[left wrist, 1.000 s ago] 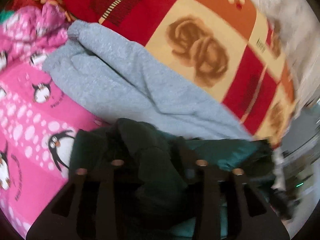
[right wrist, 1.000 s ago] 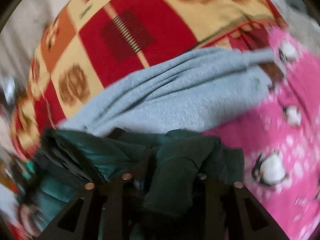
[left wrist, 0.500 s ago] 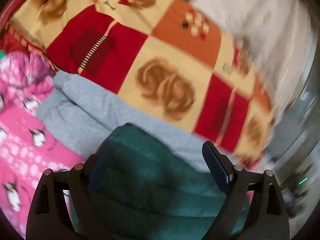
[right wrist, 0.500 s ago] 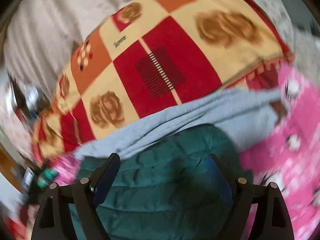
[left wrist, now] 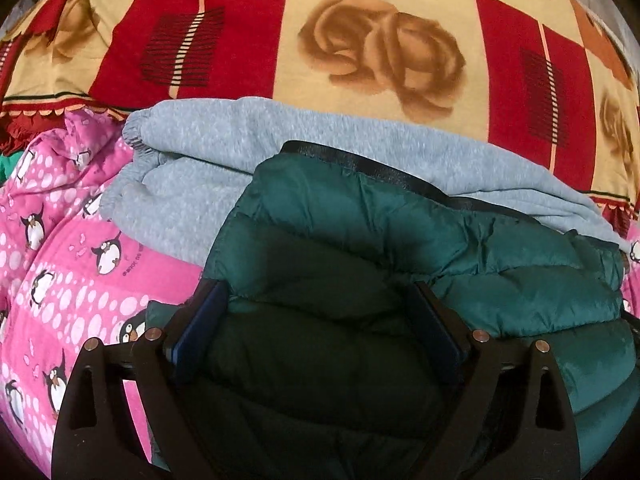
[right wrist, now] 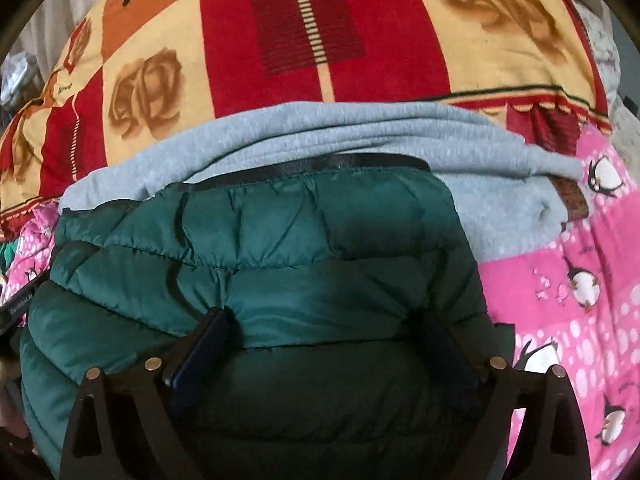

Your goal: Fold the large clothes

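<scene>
The green jacket lies folded on the bed, its far hem edged by a black band that rests on a grey sweatshirt. The jacket's long axis runs side to side across both views, roughly square to the way each tool points. It sits directly beneath and ahead of both tools, filling the space between their fingers.

The left tool hangs over the jacket's left part, its blue-padded fingers spread wide with nothing pinched between them. The right tool hangs over the right part, its jaws likewise apart and empty. Whether the fingertips press into the puffy fabric or hover just above it is hard to tell from these angles.

In the left view the jacket extends well off to the right; in the right view it extends to the left. So each tool is nearer its own end, and the middle lies between them. A further fold would likely bring one end across the long axis towards the other, though the bundle already looks compact and may be finished.

Under the sweatshirt lies a pink penguin quilt, and beyond it a red and cream rose blanket.
</scene>
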Demonstrator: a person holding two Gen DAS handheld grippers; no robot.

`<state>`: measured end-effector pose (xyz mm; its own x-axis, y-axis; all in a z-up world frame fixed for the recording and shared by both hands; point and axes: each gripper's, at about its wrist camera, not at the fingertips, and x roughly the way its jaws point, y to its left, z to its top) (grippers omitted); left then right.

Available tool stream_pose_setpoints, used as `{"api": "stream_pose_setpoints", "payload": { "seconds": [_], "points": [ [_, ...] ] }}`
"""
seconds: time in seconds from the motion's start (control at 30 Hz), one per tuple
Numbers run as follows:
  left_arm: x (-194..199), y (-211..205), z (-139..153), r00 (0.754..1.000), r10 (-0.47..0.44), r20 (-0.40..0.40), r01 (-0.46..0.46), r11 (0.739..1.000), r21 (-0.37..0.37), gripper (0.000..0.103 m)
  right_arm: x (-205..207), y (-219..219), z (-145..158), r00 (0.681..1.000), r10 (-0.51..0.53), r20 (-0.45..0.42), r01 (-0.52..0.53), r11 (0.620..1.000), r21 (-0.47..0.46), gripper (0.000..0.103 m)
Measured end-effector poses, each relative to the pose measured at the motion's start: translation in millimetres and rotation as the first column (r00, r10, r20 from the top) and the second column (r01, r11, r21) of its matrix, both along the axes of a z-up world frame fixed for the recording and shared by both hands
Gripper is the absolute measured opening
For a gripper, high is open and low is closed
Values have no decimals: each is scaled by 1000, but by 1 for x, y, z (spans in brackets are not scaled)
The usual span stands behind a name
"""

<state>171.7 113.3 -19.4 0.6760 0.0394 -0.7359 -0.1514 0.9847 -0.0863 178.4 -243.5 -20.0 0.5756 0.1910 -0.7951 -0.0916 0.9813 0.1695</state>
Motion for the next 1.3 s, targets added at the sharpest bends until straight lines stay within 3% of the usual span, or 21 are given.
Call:
{"api": "stream_pose_setpoints", "payload": {
  "seconds": [0.47, 0.6, 0.7, 0.77, 0.93, 1.03, 1.07, 1.13, 1.2, 1.3],
  "points": [
    [0, 4, 3, 1000, -1, 8, 2, 998, -63, 93, -2, 1, 0, 999, 2, 33, -2, 1000, 16, 99],
    [-16, 14, 23, 998, -35, 51, 42, 991, -129, 93, -9, -3, 19, 999, -8, 48, 7, 1000, 21, 93],
    [-47, 29, 51, 987, -56, 153, 82, 982, -171, 93, -46, -21, 60, 984, -38, 176, 16, 992, 124, 90],
    [-73, 40, 66, 978, -56, 202, 88, 984, -153, 93, -74, -33, 75, 971, -49, 235, 4, 982, 189, 90],
    [-134, 77, 56, 980, -51, 192, 92, 973, -214, 93, -154, -63, 64, 950, -123, 288, 32, 953, 302, 91],
    [-182, 92, 26, 983, -11, 184, 65, 955, -291, 93, -199, -81, 26, 951, -195, 238, 100, 928, 360, 91],
    [-191, 91, 19, 988, 2, 157, 44, 957, -288, 93, -207, -85, 16, 957, -214, 198, 124, 913, 390, 91],
    [-205, 91, 12, 984, -4, 180, 57, 955, -290, 93, -212, -91, -1, 967, -228, 114, 151, 874, 462, 91],
    [-206, 84, 5, 986, -21, 166, 61, 968, -241, 93, -209, -93, -13, 973, -223, 55, 166, 846, 506, 90],
    [-198, 77, -1, 988, -46, 150, 79, 972, -221, 93, -200, -90, -23, 981, -195, 23, 147, 808, 570, 91]
  ]
}}
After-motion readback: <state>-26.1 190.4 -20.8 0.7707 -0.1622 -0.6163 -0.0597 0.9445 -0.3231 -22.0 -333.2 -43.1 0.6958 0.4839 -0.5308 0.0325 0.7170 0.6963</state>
